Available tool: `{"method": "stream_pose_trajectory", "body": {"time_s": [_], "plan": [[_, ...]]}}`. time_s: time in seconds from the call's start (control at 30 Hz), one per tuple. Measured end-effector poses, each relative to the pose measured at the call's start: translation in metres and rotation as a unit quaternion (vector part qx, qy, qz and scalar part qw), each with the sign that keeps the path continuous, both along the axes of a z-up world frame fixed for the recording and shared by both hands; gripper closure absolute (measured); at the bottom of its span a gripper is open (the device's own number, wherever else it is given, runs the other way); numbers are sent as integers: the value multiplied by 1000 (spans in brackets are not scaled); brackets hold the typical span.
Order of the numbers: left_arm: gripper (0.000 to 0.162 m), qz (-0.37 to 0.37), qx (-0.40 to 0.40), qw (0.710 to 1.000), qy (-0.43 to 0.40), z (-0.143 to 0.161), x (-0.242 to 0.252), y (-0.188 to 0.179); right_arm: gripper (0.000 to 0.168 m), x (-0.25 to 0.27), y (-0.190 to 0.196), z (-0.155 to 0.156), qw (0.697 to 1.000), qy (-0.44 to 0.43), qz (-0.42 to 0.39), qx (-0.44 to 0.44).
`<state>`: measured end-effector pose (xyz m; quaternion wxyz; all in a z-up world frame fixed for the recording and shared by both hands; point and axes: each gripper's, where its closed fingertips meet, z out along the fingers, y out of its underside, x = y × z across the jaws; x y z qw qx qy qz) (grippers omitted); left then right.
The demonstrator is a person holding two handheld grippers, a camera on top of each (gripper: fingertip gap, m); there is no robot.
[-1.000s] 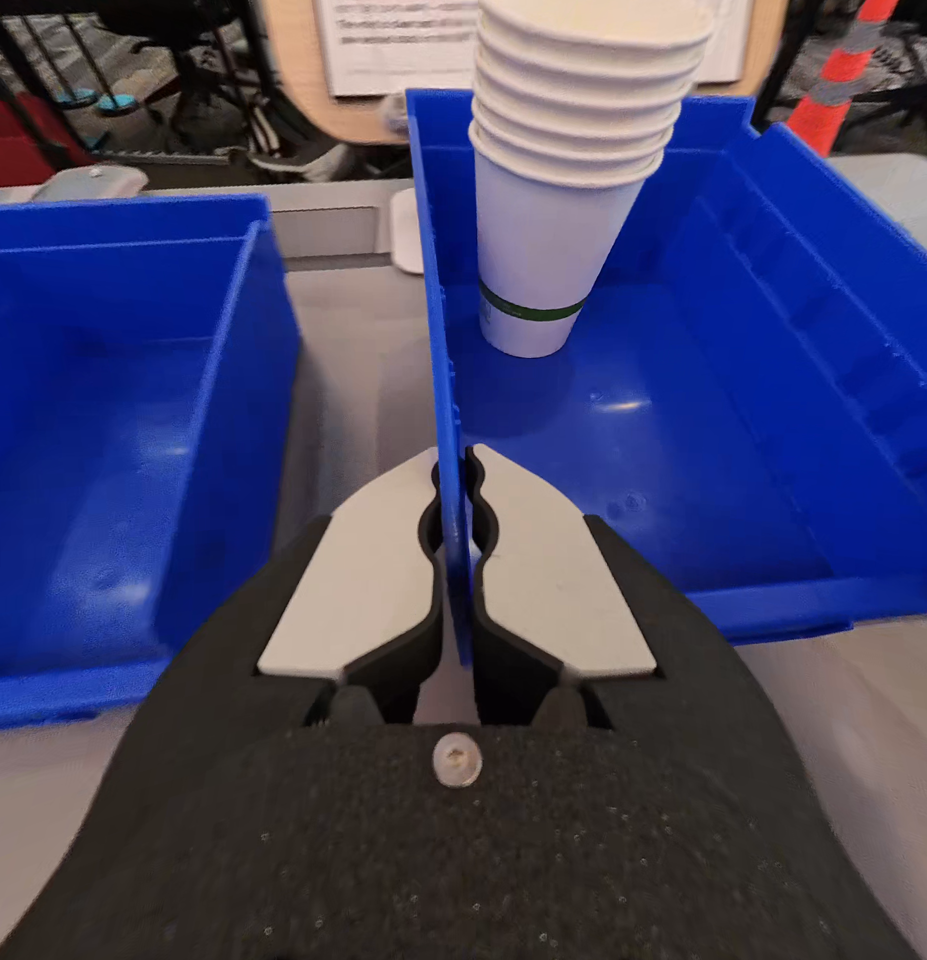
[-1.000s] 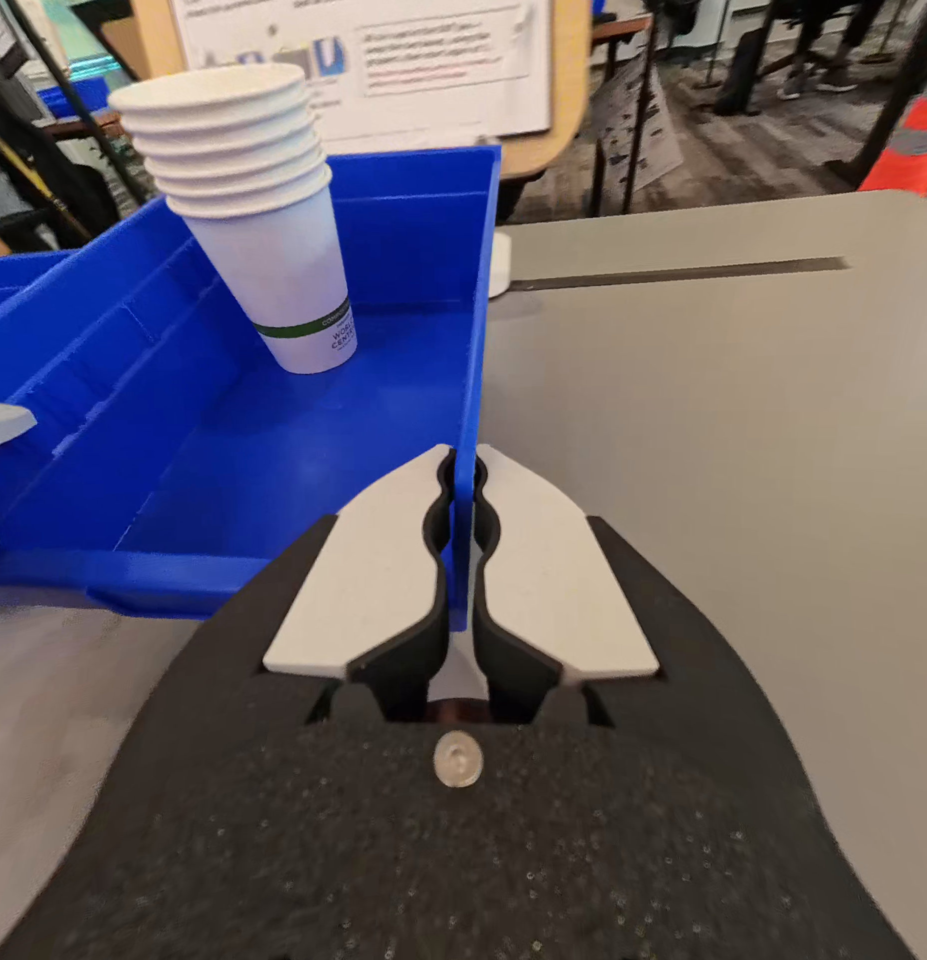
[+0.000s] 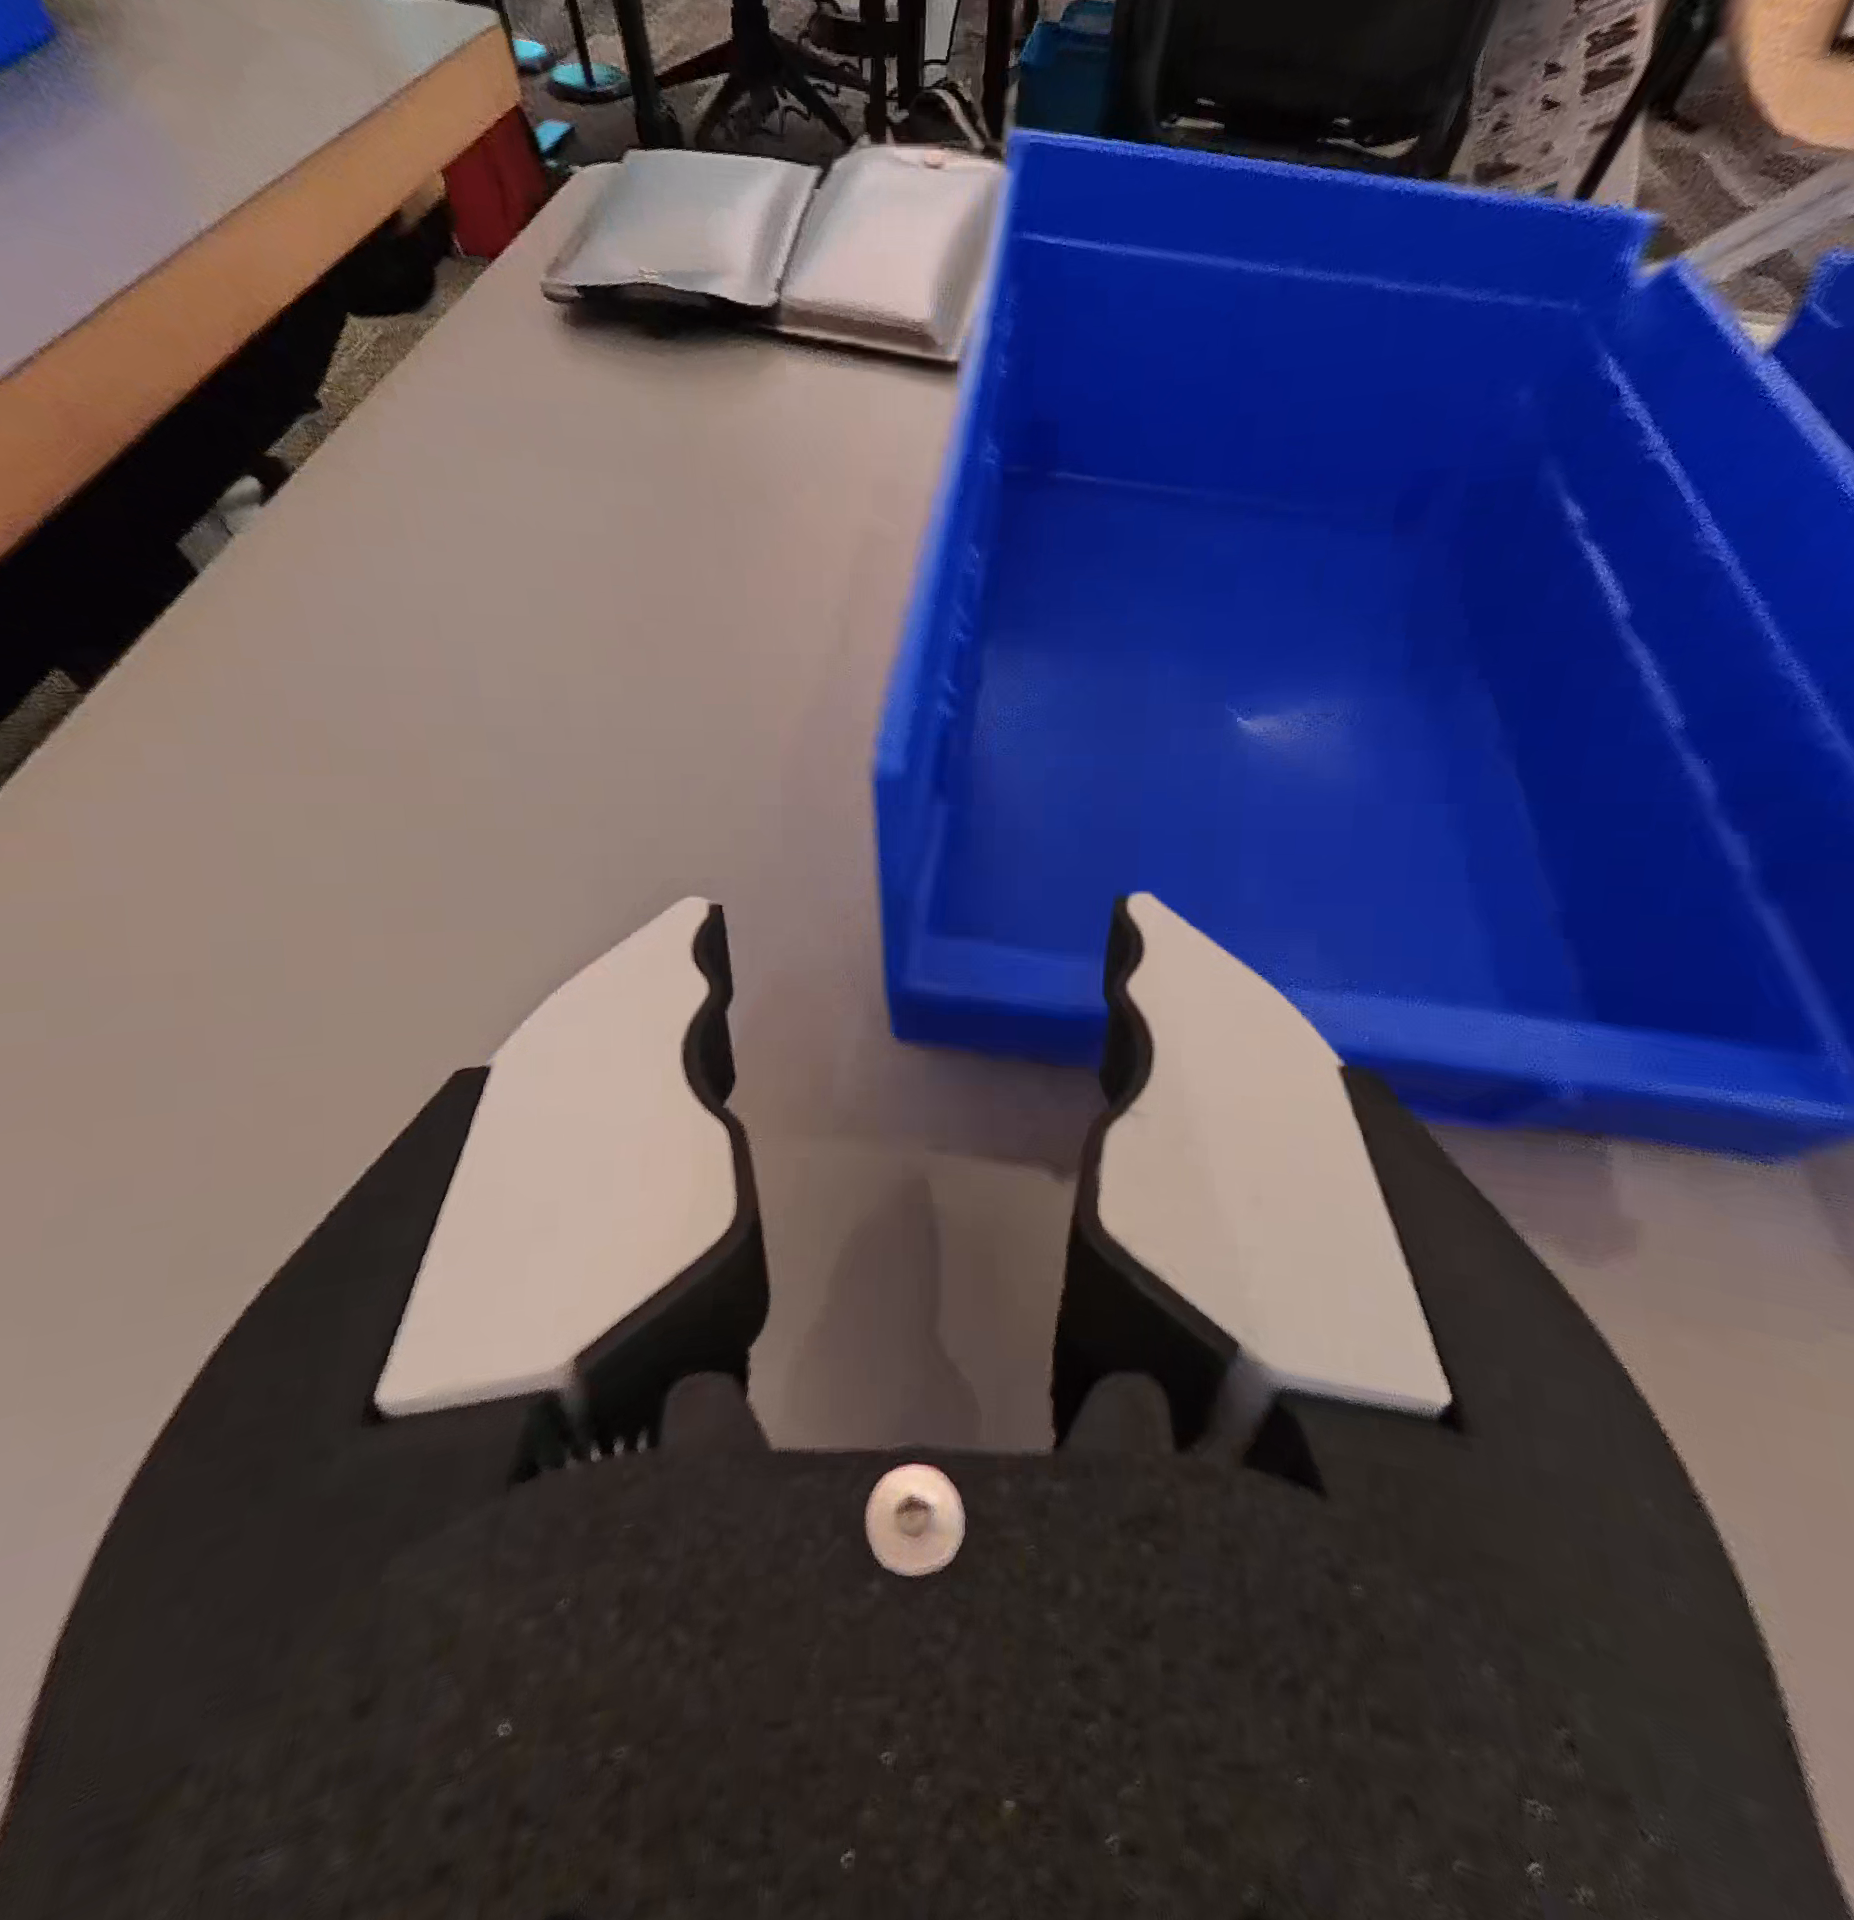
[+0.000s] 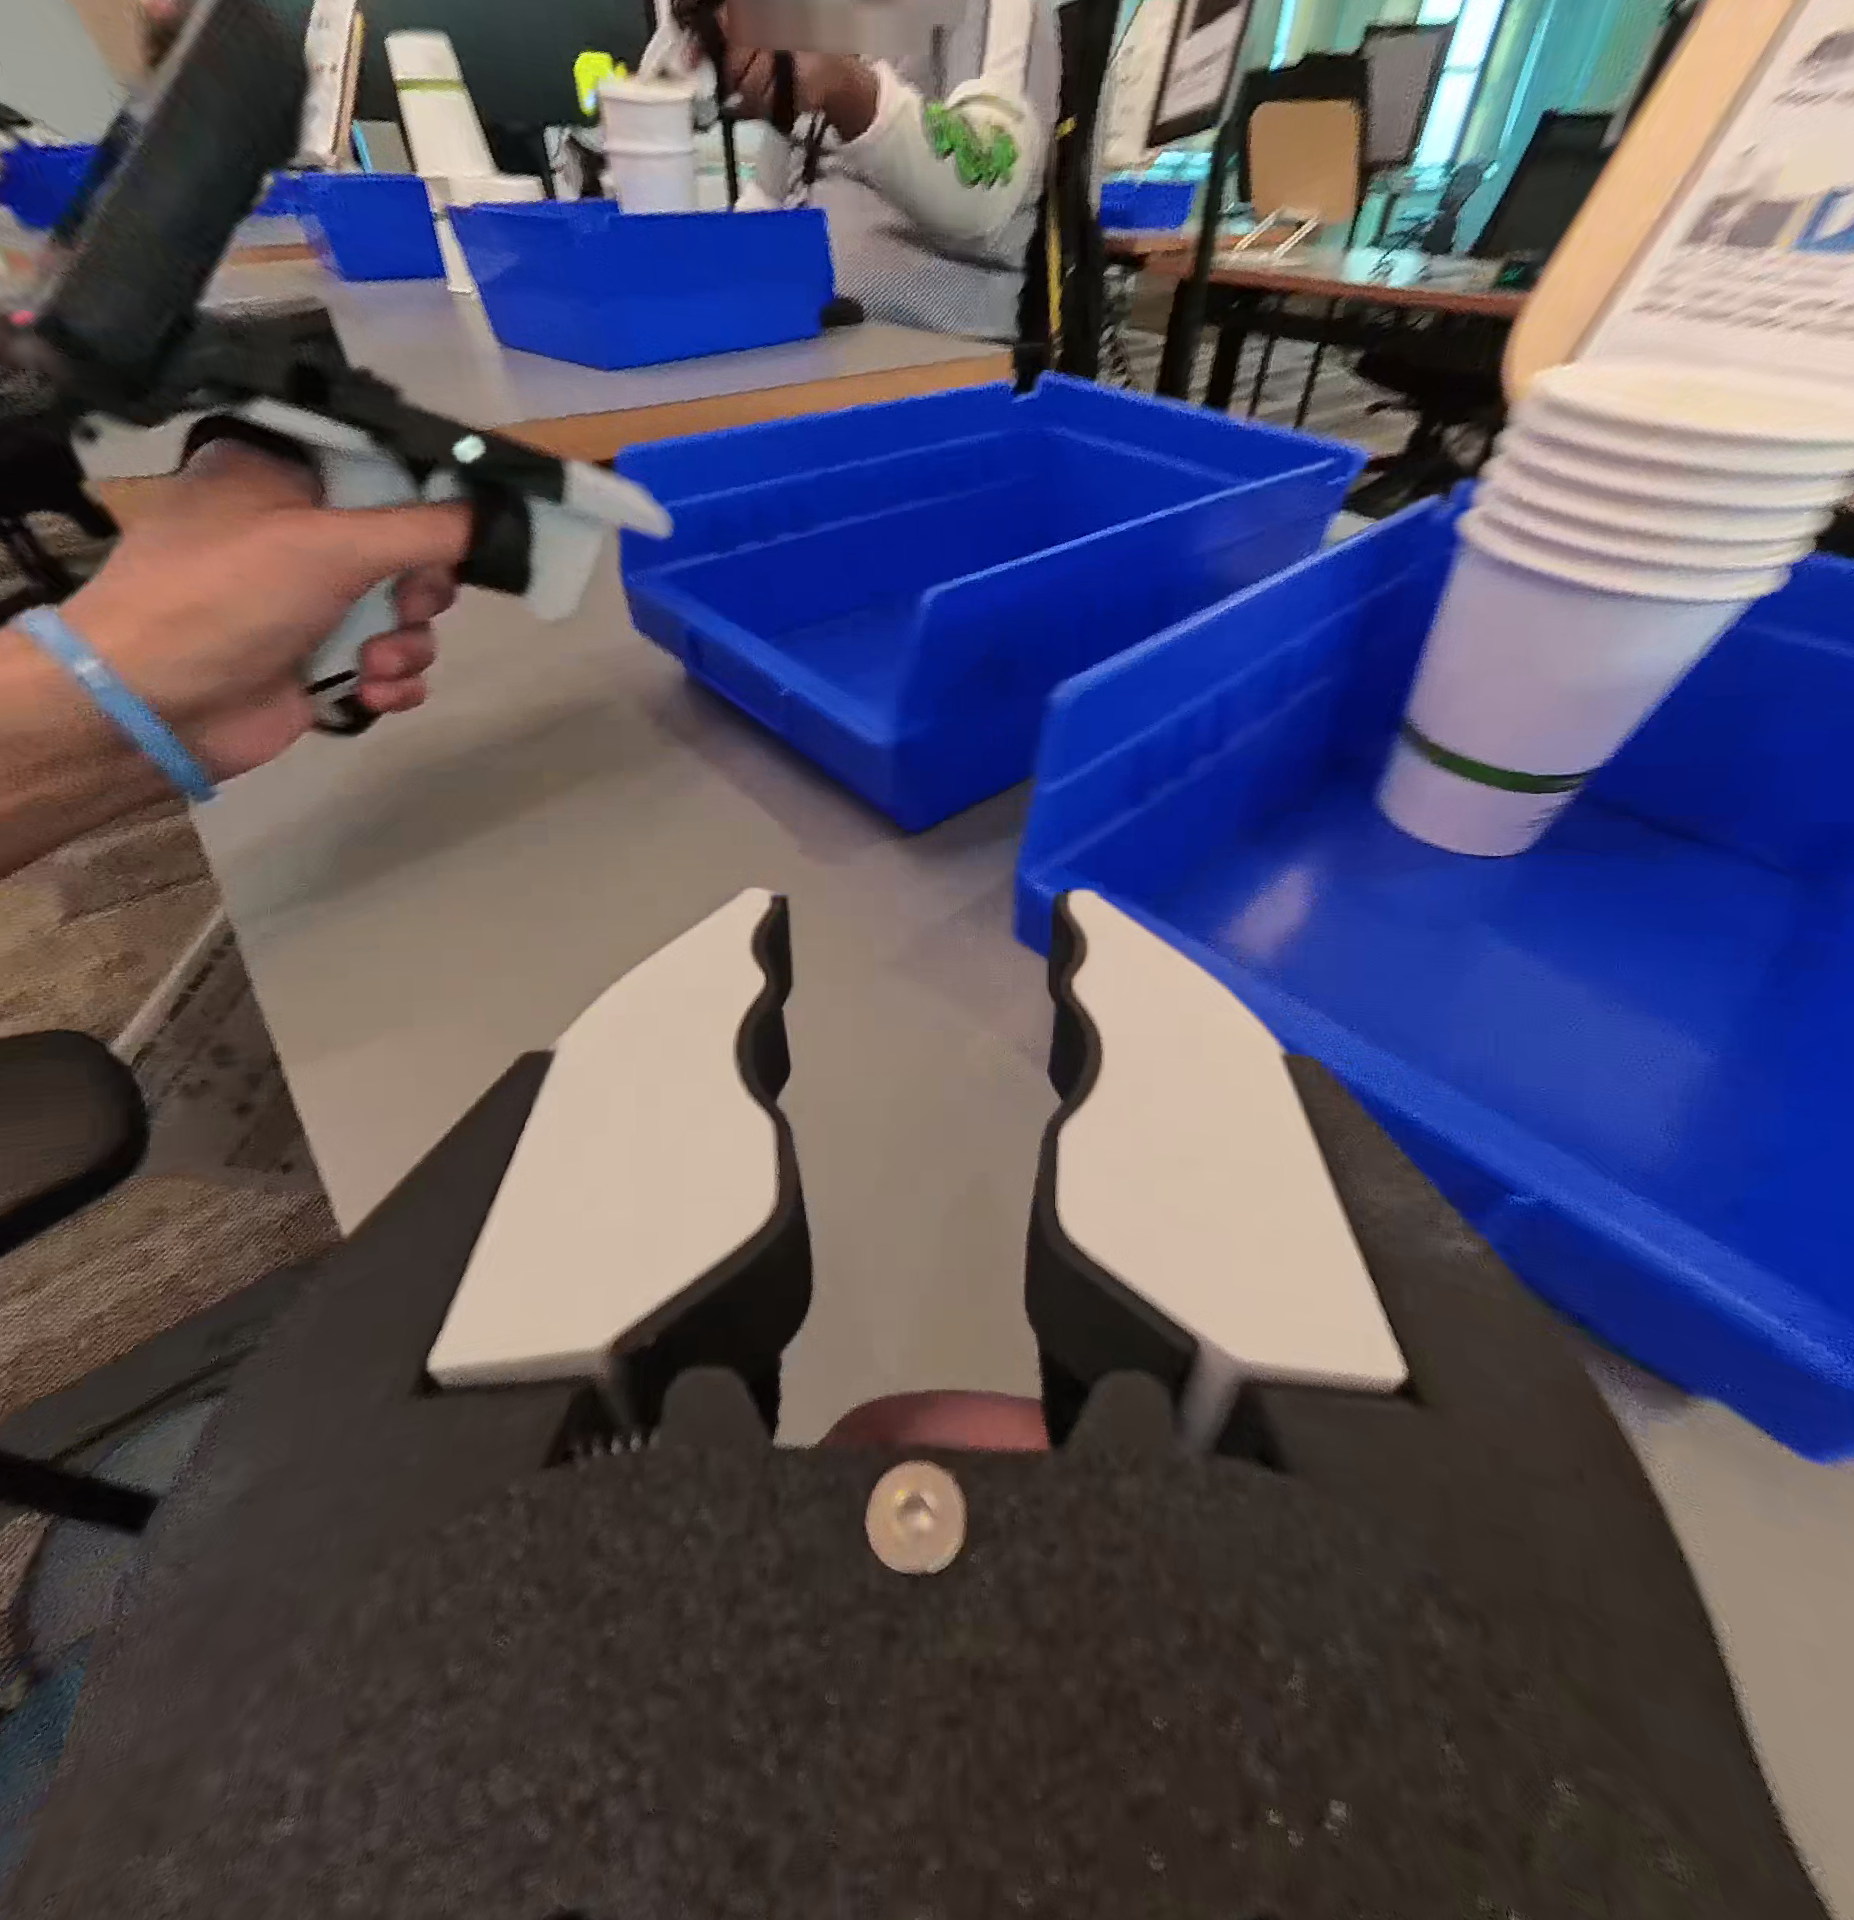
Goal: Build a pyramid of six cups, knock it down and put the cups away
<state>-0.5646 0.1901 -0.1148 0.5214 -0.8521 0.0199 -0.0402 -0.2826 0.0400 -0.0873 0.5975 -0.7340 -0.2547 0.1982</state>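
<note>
Tongs (image 4: 918, 914) now off cups' (image 4: 1588, 644) bin (image 4: 1193, 727)

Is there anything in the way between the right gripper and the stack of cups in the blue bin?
Only a little. The right gripper is open, outside the near corner of the blue bin. The stack of cups stands inside, farther back. The bin's low front lip lies between them; above it nothing visible blocks the way.

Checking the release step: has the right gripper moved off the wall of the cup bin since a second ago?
Yes. The right gripper has let go of the wall and pulled back leftward; it is open over bare table, and the blue bin with the cup stack lies to its right.
</note>
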Motion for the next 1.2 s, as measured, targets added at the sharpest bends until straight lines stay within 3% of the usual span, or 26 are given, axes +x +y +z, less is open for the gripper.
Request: {"method": "stream_pose_trajectory", "body": {"time_s": [0.13,0.2,0.27,0.47,0.6,0.87,0.93,1.07,1.2], "plan": [[102,-5,-26,1000,6,-12,-5,38,121,-37,7,-26,998,-37,4,-43],[119,-29,-34,999,-10,-17,4,47,121,-53,14,-39,997,-38,1,-71],[155,-31,-33,999,-16,-17,6,48,119,-63,22,-51,993,-53,-13,-100],[159,2,-42,999,22,-18,12,-8,110,-86,46,-46,990,-77,-77,-92],[158,21,-34,998,43,-18,9,-60,115,-89,59,-47,982,-74,-135,-108],[158,27,-29,999,30,-18,2,-133,141,-107,55,-48,980,-43,-131,-143],[158,43,-20,998,48,-14,-1,-142,165,-99,54,-45,976,-46,-148,-156],[158,53,18,996,63,10,5,-159,166,-95,45,-20,982,-37,-139,-124],[158,51,95,990,88,70,26,-165,166,-69,37,44,987,-7,-158,-38]]}}
